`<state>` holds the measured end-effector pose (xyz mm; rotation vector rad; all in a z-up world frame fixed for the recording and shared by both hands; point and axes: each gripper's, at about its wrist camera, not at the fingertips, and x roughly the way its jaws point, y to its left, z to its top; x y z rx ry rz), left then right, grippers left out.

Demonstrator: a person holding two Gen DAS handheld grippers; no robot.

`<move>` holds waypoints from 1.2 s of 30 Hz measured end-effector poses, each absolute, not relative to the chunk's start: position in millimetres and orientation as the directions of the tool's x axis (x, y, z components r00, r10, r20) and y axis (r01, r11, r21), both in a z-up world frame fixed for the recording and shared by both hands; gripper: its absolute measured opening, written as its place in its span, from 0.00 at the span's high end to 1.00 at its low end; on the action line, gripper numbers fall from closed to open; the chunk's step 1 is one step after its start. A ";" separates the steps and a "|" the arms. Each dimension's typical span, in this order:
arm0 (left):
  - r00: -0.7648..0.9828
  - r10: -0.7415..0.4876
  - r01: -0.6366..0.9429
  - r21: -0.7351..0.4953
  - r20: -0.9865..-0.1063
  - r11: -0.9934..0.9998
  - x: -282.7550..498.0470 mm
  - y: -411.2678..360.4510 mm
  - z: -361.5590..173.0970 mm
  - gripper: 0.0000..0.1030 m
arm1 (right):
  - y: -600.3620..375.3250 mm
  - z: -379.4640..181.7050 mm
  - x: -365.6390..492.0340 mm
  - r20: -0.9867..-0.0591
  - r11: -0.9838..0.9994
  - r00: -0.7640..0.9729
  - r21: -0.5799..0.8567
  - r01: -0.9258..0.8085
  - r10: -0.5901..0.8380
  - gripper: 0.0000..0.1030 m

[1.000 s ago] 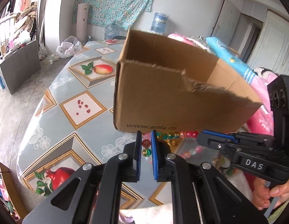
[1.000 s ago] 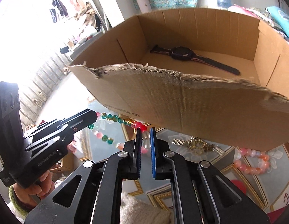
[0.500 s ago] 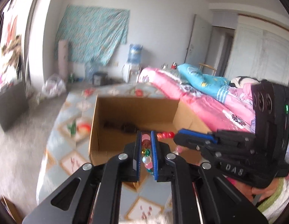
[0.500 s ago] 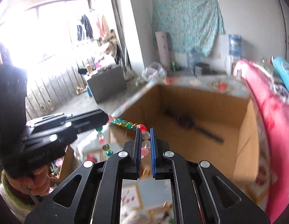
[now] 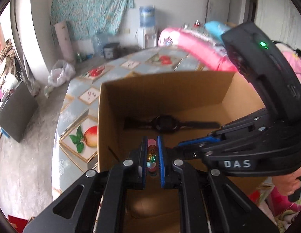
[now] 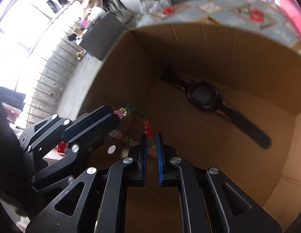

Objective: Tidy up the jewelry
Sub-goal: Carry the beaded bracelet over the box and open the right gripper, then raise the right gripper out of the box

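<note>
A strand of coloured beads (image 5: 151,155) hangs between my two grippers, over the inside of an open cardboard box (image 5: 103,116). My left gripper (image 5: 152,141) is shut on one end, with red, green and pink beads pinched between its blue pads. My right gripper (image 6: 150,136) is shut on the other end, and red beads (image 6: 148,129) show just past its tips. Each wrist view also shows the other gripper close by: the right gripper (image 5: 177,148) and the left gripper (image 6: 114,114). A black wristwatch (image 6: 204,97) lies flat on the box floor beyond both grippers.
The box stands on a table with a fruit-patterned cloth (image 5: 86,136). Pink bedding (image 5: 197,46) lies beyond the box on the right. A grey cabinet (image 5: 16,112) and a white bag (image 5: 61,73) sit on the floor to the left. A person's hand (image 5: 286,182) grips the right handle.
Both grippers have lifted the bead strand from the table in front of the box, over its near wall. They now hang above the box's inside, closer together.
</note>
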<state>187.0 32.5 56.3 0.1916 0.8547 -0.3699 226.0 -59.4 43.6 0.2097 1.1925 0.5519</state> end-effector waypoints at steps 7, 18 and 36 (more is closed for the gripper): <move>0.593 -0.226 0.356 0.000 -0.772 0.934 195.3 39.9 46.0 0.90 | -56.0 39.5 230.2 -0.807 0.847 0.273 0.459 -0.269 0.524 0.89; 0.691 -0.346 0.386 -0.081 -0.635 0.919 139.4 46.5 92.9 0.83 | -109.0 90.2 139.3 -0.565 0.769 0.524 0.503 -0.394 0.638 0.89; 0.650 -0.408 0.409 -0.157 -0.641 0.899 54.2 44.4 44.4 0.78 | -150.3 8.1 62.1 -0.700 0.884 0.543 0.401 -0.238 0.464 0.89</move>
